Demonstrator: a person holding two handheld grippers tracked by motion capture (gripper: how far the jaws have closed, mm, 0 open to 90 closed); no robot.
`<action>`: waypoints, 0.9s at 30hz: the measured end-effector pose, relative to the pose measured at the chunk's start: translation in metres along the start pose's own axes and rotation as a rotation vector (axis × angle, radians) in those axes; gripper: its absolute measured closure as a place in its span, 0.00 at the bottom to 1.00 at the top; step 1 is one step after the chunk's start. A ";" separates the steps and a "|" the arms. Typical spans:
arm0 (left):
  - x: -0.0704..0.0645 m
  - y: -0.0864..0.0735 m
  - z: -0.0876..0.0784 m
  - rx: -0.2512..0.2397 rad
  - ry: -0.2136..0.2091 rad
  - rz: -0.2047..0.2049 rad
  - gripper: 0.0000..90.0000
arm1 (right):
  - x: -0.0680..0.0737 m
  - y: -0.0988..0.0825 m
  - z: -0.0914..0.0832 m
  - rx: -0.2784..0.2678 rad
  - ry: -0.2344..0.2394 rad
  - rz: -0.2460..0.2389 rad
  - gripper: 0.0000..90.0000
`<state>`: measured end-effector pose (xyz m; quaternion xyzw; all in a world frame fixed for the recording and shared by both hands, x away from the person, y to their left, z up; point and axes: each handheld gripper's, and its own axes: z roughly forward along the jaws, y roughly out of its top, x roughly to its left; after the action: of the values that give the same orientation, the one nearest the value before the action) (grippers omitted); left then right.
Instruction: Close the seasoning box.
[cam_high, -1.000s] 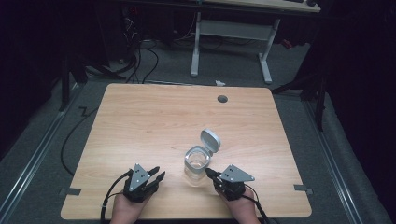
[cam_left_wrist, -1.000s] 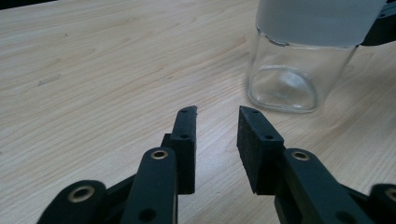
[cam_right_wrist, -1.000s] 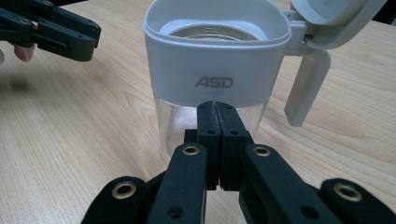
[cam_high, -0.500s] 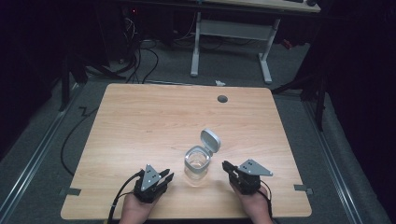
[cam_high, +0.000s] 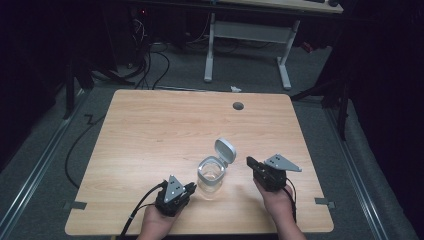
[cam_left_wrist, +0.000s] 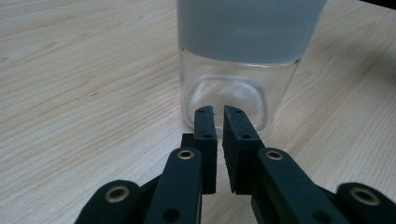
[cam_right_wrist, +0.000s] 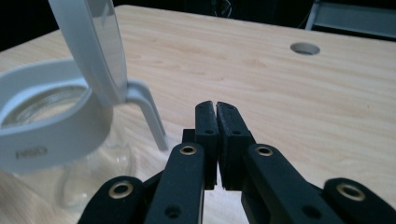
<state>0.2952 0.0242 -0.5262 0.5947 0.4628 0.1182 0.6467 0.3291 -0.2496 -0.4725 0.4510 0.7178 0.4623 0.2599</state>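
A clear glass jar (cam_high: 211, 176) with a pale grey collar stands near the table's front middle, its hinged lid (cam_high: 225, 149) flipped up and open. My left gripper (cam_high: 192, 186) lies low on the table just left of the jar, pointing at its base. In the left gripper view the jaws (cam_left_wrist: 218, 112) have just closed to a thin slit with nothing between them, tips close to the jar's glass (cam_left_wrist: 233, 79). My right gripper (cam_high: 249, 162) is to the right of the jar, apart from it. Its jaws (cam_right_wrist: 216, 105) have just closed, empty, beside the collar (cam_right_wrist: 42, 130) and lid (cam_right_wrist: 88, 51).
The wooden table (cam_high: 165, 130) has a round cable hole (cam_high: 238, 106) at its far middle, seen as well in the right gripper view (cam_right_wrist: 304, 48). Cables trail from both grippers over the front edge. A desk frame (cam_high: 250, 35) and wires stand beyond the far edge.
My left gripper has slid right toward the jar and its jaws have closed. My right gripper has drawn back to the right, away from the jar.
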 end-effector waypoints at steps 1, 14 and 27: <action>-0.001 0.000 0.001 0.002 -0.002 -0.002 0.94 | 0.001 0.004 0.001 -0.003 0.003 -0.004 0.98; -0.011 -0.005 0.009 0.009 -0.020 -0.002 0.96 | 0.010 0.033 0.012 -0.040 0.037 -0.040 0.99; -0.012 -0.001 0.009 -0.008 -0.020 -0.009 0.96 | 0.026 0.048 0.008 -0.090 0.107 -0.052 1.00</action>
<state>0.2951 0.0090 -0.5225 0.5910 0.4584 0.1112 0.6543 0.3427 -0.2156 -0.4318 0.3946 0.7208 0.5106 0.2532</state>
